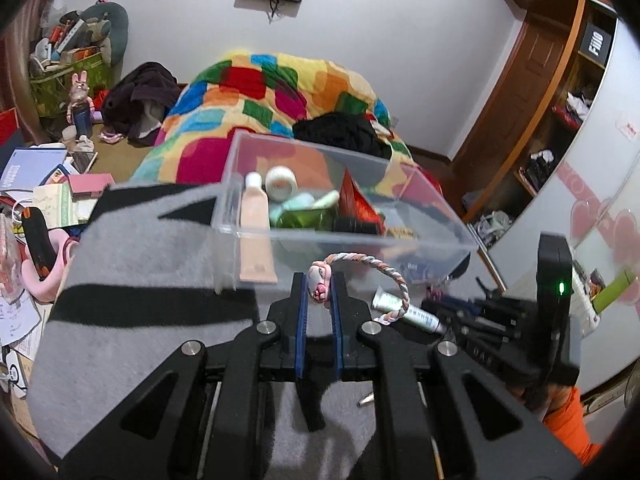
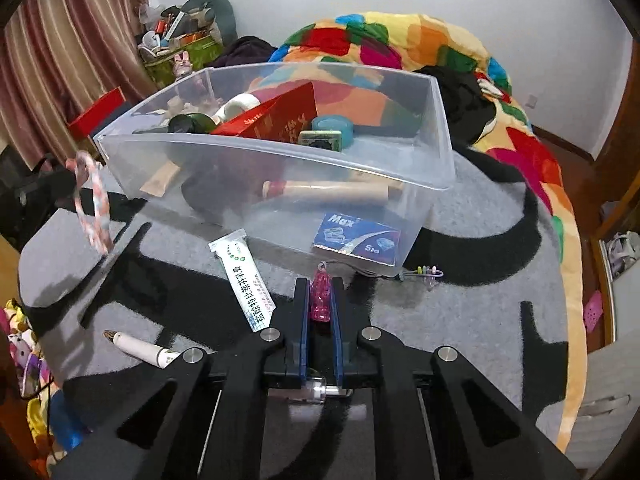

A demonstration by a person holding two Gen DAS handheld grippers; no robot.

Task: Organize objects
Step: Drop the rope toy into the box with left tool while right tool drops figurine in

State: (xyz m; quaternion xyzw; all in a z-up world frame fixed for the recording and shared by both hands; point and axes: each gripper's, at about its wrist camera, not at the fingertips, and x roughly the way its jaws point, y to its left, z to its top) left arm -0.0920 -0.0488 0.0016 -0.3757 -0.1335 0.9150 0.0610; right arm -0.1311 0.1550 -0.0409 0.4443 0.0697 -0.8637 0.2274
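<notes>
A clear plastic bin stands on a grey and black mat and holds tubes, a red packet, a tape roll and other small items. My left gripper is shut on a pink charm of a braided bracelet, held just in front of the bin; the bracelet also shows at the left of the right wrist view. My right gripper is shut on a pink glittery trinket near the bin's front wall. A white tube lies on the mat.
A white pen-like stick lies on the mat at left. A beaded string lies by the bin's corner. A colourful blanket is heaped behind. Papers and clutter lie at left; a wardrobe is at right.
</notes>
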